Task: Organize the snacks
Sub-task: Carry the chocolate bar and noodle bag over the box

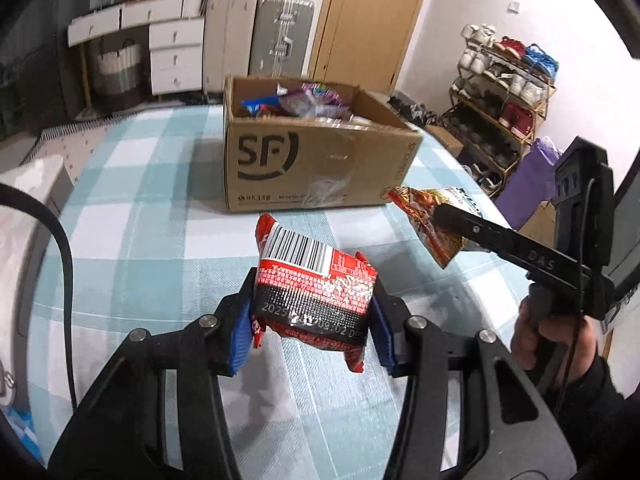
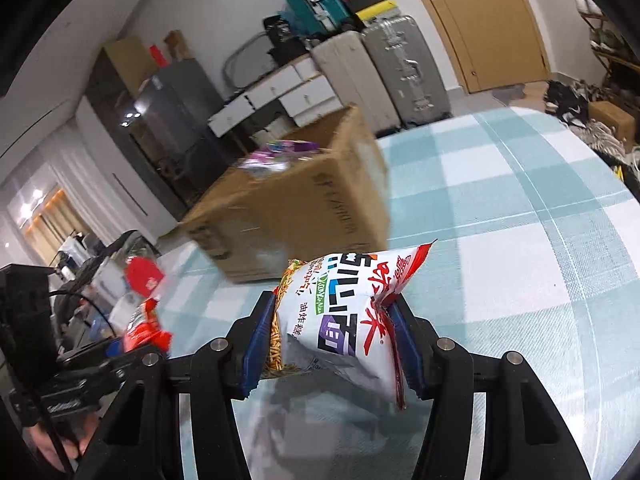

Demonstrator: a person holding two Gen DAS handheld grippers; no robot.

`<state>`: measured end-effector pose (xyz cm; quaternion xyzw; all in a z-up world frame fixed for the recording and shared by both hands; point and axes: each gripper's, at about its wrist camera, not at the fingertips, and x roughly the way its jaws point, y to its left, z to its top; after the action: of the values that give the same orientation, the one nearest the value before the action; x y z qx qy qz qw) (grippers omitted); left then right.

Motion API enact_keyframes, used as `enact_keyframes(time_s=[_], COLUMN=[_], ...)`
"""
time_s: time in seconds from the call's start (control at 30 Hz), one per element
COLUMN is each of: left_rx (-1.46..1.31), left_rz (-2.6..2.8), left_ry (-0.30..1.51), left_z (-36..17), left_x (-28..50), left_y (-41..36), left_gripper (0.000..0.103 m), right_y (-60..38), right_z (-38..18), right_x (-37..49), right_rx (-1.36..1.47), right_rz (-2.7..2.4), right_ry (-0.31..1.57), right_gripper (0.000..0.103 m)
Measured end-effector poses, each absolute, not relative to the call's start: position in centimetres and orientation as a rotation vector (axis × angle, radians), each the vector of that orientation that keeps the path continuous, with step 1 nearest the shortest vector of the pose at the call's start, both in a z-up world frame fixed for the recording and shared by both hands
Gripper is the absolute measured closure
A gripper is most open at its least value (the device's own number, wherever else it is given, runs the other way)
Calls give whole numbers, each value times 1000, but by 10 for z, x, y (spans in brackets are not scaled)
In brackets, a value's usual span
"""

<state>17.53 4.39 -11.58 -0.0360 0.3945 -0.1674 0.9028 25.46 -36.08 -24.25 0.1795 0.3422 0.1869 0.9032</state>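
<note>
My left gripper (image 1: 314, 316) is shut on a red and black snack packet (image 1: 316, 284) with a barcode, held above the checked tablecloth (image 1: 152, 216). My right gripper (image 2: 332, 340) is shut on a white and red noodle snack bag (image 2: 344, 316), also held above the table. That bag also shows in the left wrist view (image 1: 432, 216), to the right of the open cardboard box (image 1: 316, 160). The box stands further back on the table and holds several snack packets (image 1: 304, 100). The box also shows in the right wrist view (image 2: 296, 204), blurred.
Drawers (image 1: 172, 48) and suitcases (image 1: 280, 36) stand behind the table, with a wooden door (image 1: 360, 20) beside them. A shoe rack (image 1: 504, 96) stands at the right. A white cushion (image 1: 20, 240) lies at the table's left edge.
</note>
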Motion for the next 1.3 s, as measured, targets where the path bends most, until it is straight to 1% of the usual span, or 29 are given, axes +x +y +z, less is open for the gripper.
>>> enact_keyframes(time_s=[0.23, 0.43, 0.6, 0.63, 0.7, 0.77, 0.87, 1.13, 1.3], left_rx=[-41, 11, -12, -25, -49, -79, -165, -132, -145], left_rz=[-320, -313, -300, -299, -300, -319, -373, -371, -348], left_ry=[744, 675, 650, 646, 640, 646, 700, 685, 697], left_z=[-81, -40, -5, 3, 17, 30, 43, 86, 107], left_x=[149, 122, 107, 105, 104, 103, 115, 132, 163], left_y=[47, 57, 72, 77, 85, 92, 103, 105, 103], left_gripper=[56, 56, 56, 56, 56, 56, 56, 56, 56], right_y=[-347, -339, -329, -326, -325, -323, -319, -318, -323], right_z=[-199, -154, -113, -96, -89, -74, -47, -5, 14], right_x=[215, 185, 165, 158, 156, 152, 150, 159, 183], right_rx=[340, 317, 261, 245, 239, 226, 199, 188, 213], right_rz=[454, 483, 515, 525, 532, 541, 529, 543, 524], right_ry=[645, 592, 540, 518, 510, 496, 475, 425, 428], right_gripper=[47, 47, 47, 47, 47, 47, 47, 47, 47])
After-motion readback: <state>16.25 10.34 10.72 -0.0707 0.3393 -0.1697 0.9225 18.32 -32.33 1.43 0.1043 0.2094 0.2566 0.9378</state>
